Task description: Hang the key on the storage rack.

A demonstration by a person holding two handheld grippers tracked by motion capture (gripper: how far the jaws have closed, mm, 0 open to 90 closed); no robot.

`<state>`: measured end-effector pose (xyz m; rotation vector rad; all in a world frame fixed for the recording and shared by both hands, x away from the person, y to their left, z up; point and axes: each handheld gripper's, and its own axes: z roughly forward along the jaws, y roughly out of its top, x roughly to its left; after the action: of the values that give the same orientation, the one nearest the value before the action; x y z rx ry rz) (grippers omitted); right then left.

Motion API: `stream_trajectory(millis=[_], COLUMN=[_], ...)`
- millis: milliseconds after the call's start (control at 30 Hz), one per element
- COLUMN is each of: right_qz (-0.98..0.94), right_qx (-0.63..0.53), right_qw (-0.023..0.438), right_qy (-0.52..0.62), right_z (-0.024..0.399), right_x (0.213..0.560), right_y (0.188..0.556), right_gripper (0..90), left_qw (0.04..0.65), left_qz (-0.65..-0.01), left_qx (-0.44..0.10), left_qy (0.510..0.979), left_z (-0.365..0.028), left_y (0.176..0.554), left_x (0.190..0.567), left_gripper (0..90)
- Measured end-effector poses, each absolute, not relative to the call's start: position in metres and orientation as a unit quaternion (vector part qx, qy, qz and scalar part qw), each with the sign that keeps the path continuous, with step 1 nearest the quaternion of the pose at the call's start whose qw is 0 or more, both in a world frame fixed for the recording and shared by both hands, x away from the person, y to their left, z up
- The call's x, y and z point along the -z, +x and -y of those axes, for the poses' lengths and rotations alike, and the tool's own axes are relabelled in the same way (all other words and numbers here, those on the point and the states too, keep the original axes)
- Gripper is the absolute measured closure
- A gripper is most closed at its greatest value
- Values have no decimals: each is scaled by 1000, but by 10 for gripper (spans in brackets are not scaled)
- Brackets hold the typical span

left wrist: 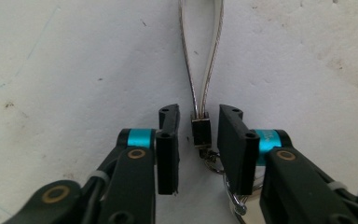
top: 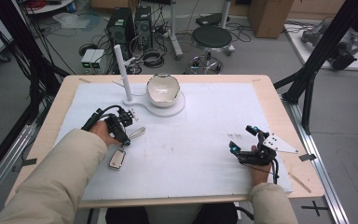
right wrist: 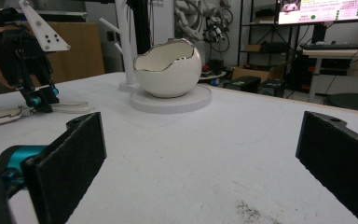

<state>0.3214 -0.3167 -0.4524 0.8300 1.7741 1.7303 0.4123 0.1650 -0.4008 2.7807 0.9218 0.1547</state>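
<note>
A keychain lies flat on the white mat: a pale looped strap (left wrist: 202, 56) ends in a small dark clasp (left wrist: 201, 131), with metal key rings (left wrist: 235, 198) and a flat fob (top: 117, 158) behind it. The clasp sits between the two black pads of the left gripper (left wrist: 196, 140), with a narrow gap showing on either side, so the pads (left wrist: 168, 149) frame it closely but do not press on it. The jaws stand close together, pointing down at the mat (left wrist: 74, 70), and the strap loop runs straight ahead of them, away from the hand. In the high view the left gripper (top: 127, 141) hangs over the keychain with the fob just beside it, toward the person, and the loop (top: 137, 132) just past the jaws.

Farther ahead of the left gripper stands a white egg-shaped bowl (top: 163, 89) with a jagged metallic rim on a round white base (top: 177, 108), and a white peg stand (top: 122, 70) rises beside it.

The right gripper (top: 244, 138) rests well apart on the other side of the mat, its jaws spread wide with nothing between them; its own view shows both pads (right wrist: 70, 163) far apart over bare mat, the bowl (right wrist: 168, 67) ahead.
</note>
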Motion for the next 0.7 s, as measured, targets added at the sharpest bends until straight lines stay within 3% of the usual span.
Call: stream_trajectory(millis=[133,700], right_qz=[-655,-655], right_qx=[-639,-639], right_qw=[261,261], right_qy=[306,307], right_z=[317,317], right_x=[452,452], right_y=[321,321], right_gripper=[6,6], left_qw=[101,129], left_qz=[-316,-308], left_qx=[-50,-56], left_qy=[942,941], left_z=[-164,-168], left_y=[412,411], left_x=[402,398], left_gripper=[807,814])
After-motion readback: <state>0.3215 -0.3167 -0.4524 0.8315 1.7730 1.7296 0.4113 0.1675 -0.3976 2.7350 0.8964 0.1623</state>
